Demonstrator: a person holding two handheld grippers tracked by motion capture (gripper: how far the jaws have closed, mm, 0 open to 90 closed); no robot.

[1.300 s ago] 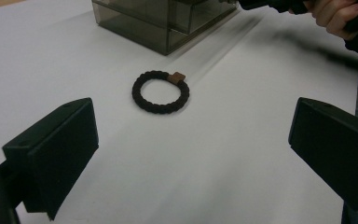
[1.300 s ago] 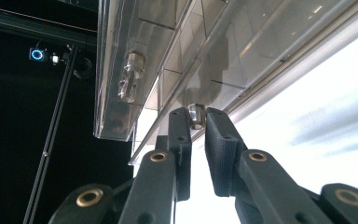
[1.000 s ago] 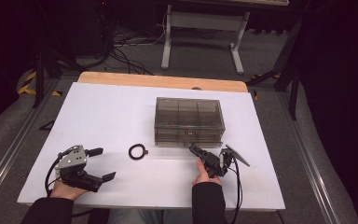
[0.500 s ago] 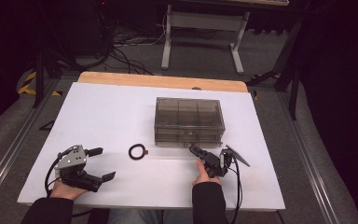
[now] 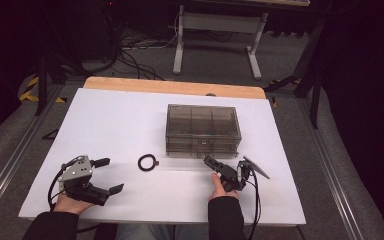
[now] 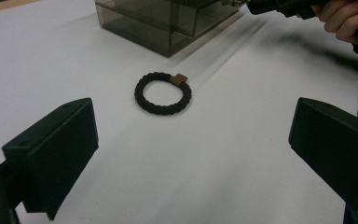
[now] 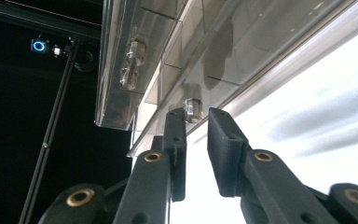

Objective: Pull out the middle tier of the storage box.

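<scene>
White table, wooden far edge; dark room, floor cables.

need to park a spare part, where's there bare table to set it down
The widest free patch is the white table left of the clear drawer box and behind the black ring. The near edge between the left gripper and the right hand is bare too. It is crowded at the box front, where the right gripper sits at the lower knob.

Count on table: 1 smoked-plastic drawer box, 2 metal knobs on its front, 1 black braided hair tie, 2 grippers.
</scene>
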